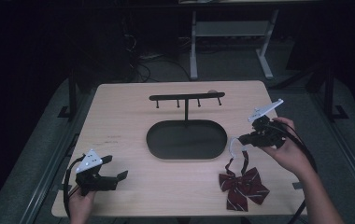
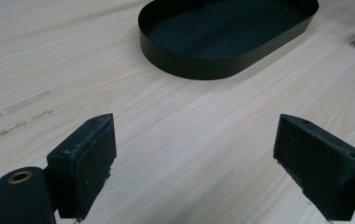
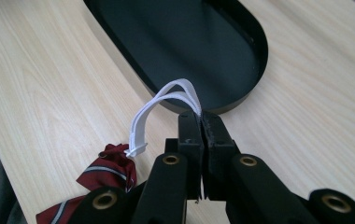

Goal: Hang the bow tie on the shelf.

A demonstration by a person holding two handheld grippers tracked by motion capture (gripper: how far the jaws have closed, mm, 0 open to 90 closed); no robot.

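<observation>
A dark red striped bow tie (image 1: 242,185) lies near the table's front right; its white elastic strap (image 1: 234,145) loops upward from it. My right gripper (image 1: 246,138) is shut on that strap (image 3: 166,100), held above the table just right of the black oval tray (image 1: 186,139). In the right gripper view the bow tie (image 3: 104,173) hangs low at the left, beneath the jaws. A black hook stand (image 1: 186,98) rises from the tray's far side. At the front left corner my left gripper (image 1: 115,168) rests open over bare wood, with nothing between its pads (image 2: 89,161).
The tray's rim (image 2: 199,67) lies ahead of the left gripper, and the tray (image 3: 185,42) sits just beyond the right gripper's tips. Table legs and cables stand on the dark floor behind the table. Faint marks (image 1: 105,138) show on the wood at the left.
</observation>
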